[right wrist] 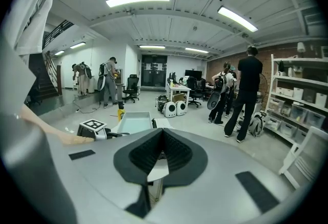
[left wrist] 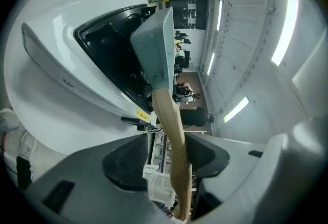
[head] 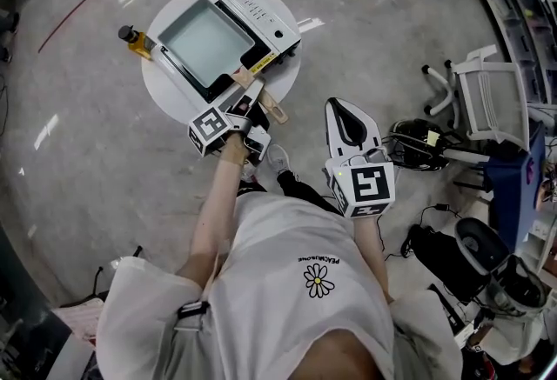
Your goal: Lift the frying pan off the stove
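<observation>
Pan [head: 206, 43] sits on stove [head: 265, 17], handle [left wrist: 171, 125] pointing 5 o'clock. Left gripper [left wrist: 165, 159] is rolled sideways and near level, jaws spread round the handle, gap on one side. Best bet: clamp squarely, lift straight, keep pan level. Right gripper [right wrist: 161, 154] at table's [head: 165, 91] 4 o'clock, jaws pressed together, empty, tipped slightly down.

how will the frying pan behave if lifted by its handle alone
The frying pan looks rigid, so it should lift in one piece. Its body sits beyond the wooden handle, so it will probably dip at the far end. The smooth, rounded handle may twist in the left gripper.
</observation>
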`<state>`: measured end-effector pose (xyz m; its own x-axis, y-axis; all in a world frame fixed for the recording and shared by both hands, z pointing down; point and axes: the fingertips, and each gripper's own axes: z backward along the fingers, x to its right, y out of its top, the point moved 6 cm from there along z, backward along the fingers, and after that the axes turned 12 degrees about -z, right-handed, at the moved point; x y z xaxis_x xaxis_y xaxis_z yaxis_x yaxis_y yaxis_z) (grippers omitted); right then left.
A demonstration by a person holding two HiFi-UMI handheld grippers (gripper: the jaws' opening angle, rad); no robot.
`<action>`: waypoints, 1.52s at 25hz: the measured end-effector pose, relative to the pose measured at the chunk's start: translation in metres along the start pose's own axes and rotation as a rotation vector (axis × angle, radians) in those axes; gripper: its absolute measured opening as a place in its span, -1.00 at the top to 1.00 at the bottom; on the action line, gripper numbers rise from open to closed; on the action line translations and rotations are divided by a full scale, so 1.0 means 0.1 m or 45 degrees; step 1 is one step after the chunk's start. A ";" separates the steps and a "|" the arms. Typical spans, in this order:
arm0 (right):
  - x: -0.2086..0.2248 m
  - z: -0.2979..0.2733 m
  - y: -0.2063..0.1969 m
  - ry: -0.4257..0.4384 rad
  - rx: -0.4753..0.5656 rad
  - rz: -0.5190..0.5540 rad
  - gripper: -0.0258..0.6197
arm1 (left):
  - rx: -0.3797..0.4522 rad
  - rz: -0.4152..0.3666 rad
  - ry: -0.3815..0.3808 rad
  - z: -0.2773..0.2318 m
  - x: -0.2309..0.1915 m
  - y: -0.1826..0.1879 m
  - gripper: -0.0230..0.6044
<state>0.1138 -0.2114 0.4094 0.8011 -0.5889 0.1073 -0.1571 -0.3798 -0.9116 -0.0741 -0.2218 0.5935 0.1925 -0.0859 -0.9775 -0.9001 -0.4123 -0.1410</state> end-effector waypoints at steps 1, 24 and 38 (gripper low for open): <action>0.00 0.00 0.00 -0.003 -0.002 -0.001 0.91 | 0.000 0.013 -0.007 -0.01 0.01 0.00 0.25; -0.09 -0.02 -0.06 0.015 -0.027 0.011 0.91 | 0.007 0.227 -0.202 -0.15 0.09 0.01 0.73; -0.08 0.00 -0.11 0.031 -0.034 0.008 0.91 | 0.029 0.232 -0.274 -0.18 0.07 0.00 0.75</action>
<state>0.1090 -0.2026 0.4189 0.7859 -0.6083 0.1112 -0.1777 -0.3945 -0.9016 -0.0660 -0.2385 0.5893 -0.0589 0.0387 -0.9975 -0.9213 -0.3870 0.0393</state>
